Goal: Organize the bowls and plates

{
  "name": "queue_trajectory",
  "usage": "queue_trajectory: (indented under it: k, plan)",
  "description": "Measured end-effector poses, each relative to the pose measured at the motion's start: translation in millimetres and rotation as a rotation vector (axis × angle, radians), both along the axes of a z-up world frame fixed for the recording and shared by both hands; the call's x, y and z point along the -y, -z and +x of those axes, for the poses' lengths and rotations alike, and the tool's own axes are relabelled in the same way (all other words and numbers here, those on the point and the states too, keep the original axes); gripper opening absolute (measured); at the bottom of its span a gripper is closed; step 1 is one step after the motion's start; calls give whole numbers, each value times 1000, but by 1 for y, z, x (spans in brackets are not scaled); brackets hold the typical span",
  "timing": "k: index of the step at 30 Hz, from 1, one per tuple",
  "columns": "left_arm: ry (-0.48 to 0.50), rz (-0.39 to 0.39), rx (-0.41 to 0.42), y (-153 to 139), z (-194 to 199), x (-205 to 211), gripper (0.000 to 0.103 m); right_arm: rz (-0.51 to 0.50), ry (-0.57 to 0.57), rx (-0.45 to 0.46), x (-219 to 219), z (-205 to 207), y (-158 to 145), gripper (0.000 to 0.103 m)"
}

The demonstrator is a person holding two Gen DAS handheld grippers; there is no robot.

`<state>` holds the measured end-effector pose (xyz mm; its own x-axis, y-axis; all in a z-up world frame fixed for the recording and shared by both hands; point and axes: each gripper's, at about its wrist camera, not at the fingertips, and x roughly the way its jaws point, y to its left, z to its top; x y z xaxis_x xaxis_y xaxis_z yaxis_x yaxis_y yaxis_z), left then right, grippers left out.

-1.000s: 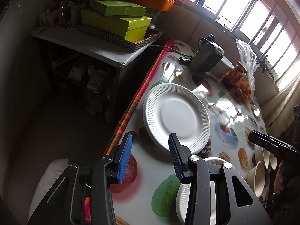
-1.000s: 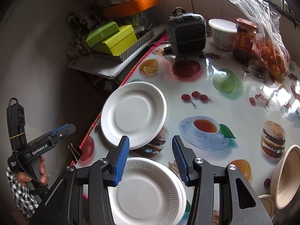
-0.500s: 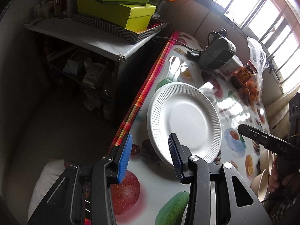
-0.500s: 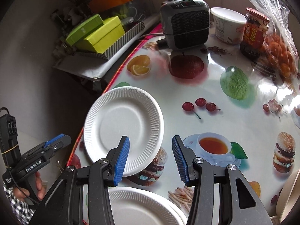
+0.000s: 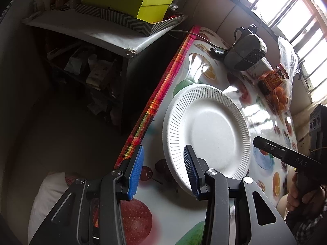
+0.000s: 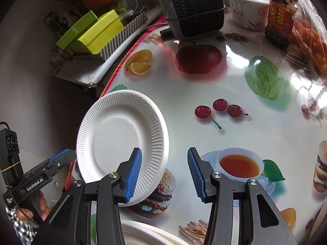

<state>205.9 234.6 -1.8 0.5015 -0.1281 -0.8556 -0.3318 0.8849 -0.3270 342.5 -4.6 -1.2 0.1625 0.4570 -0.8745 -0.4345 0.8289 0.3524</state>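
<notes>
Approaching the white plate (image 5: 206,130) at frame centre, both tongs, left (image 5: 162,172) and right (image 6: 164,172), are held wide open, empty; its near rim is best pinched squarely.

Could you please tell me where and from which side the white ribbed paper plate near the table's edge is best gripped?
Grip the white ribbed paper plate by its thin fluted rim on the near side, probably with the open left gripper. It lies flat, so only the raised rim offers purchase, and one finger already reaches over it.

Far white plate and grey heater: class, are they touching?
Apart. The right wrist view shows printed tablecloth between the far white plate and the grey heater.
</notes>
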Motion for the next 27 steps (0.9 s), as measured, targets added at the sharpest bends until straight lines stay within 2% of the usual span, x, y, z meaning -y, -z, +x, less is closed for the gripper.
queue_trajectory:
  k: [9,18,23,27]
  plan:
    - [10,-15,-6,4,5,4,42,-7,-11,-25,-1,2,11,40]
    - [6,-31,-21,8,8,5,26,-9,-17,-32,-2,3,12,28]
    - [9,-26,-27,8,9,6,20,-11,-23,-34,-2,3,14,22]
    - [11,-25,-27,8,9,6,18,-9,-23,-36,-1,3,14,21]
